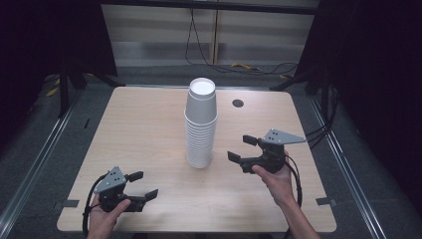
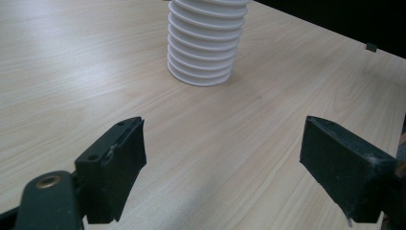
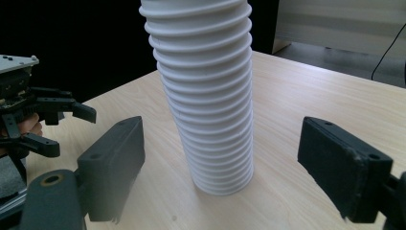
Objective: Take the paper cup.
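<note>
Your right gripper (image 1: pixel 245 148) hovers above the desk (image 1: pixel 149 129) on the right side, pointing left toward the stack of white paper cups (image 1: pixel 201 124). Its jaws stand wide apart with nothing between them. In the right gripper view the same gripper (image 3: pixel 220 167) frames the lower part of the stack (image 3: pixel 206 96): the cups sit ahead of the jaws, between their lines of sight, near but not touched by either pad. The grey three-cornered plate (image 1: pixel 282 136) rides on top of that gripper, and your right hand (image 1: pixel 276 179) holds it from below, with the cable trailing off toward the desk's right edge.

Your left gripper (image 1: pixel 142 185) sits low at the near left corner of the desk, held in your left hand (image 1: pixel 104 216), well apart from the stack. Its jaws are also apart and hold nothing; in the left gripper view the gripper (image 2: pixel 222 163) has only bare wood between the pads, with the base of the stack (image 2: pixel 206 43) farther ahead.

The stack stands upright near the middle of the desk, rims down, leaning slightly, many ribbed rims showing along its lower part. A small dark round grommet (image 1: pixel 238 103) is set in the desk behind and to the right of the stack. Beyond the far edge, cables (image 1: pixel 239 65) lie on the floor.
</note>
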`<state>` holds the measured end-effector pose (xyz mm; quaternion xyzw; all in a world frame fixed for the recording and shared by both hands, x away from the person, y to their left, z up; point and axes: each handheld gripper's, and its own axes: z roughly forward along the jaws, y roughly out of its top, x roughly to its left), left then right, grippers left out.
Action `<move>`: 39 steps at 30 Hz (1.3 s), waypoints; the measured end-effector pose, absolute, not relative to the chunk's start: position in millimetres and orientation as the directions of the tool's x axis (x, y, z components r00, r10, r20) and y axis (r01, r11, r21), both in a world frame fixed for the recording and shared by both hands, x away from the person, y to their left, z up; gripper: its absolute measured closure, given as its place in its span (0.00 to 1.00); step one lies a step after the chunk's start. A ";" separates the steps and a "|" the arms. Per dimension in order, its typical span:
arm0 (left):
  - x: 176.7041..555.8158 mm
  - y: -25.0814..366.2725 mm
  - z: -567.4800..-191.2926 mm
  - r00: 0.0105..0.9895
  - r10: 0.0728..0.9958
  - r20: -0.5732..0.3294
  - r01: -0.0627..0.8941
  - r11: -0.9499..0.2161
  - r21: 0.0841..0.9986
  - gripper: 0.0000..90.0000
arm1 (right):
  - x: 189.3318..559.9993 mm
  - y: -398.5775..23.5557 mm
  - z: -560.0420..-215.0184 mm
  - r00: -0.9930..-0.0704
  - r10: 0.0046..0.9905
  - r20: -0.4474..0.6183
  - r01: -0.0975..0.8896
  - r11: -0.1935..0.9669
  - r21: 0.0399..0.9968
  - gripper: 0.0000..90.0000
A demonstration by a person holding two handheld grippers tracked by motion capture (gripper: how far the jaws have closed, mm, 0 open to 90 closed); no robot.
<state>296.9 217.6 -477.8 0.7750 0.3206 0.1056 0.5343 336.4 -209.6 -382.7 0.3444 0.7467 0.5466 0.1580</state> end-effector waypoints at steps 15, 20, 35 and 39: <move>297.4 217.9 -478.5 0.767 0.615 -0.184 0.390 -0.218 0.895 0.18 | 354.1 -197.2 -356.0 -0.746 0.654 0.129 0.315 0.176 0.933 0.16; 297.5 217.7 -478.7 0.768 0.614 -0.185 0.389 -0.217 0.895 0.18 | 360.1 -192.6 -346.2 -0.762 0.633 0.133 0.312 0.180 0.933 0.18; 297.8 217.3 -478.6 0.774 0.607 -0.181 0.385 -0.225 0.895 0.18 | 371.0 -179.4 -318.0 -0.793 0.601 0.101 0.279 0.210 0.937 0.16; 298.4 217.0 -478.8 0.777 0.603 -0.181 0.385 -0.227 0.895 0.18 | 374.3 -176.9 -312.1 -0.803 0.586 0.109 0.279 0.208 0.937 0.16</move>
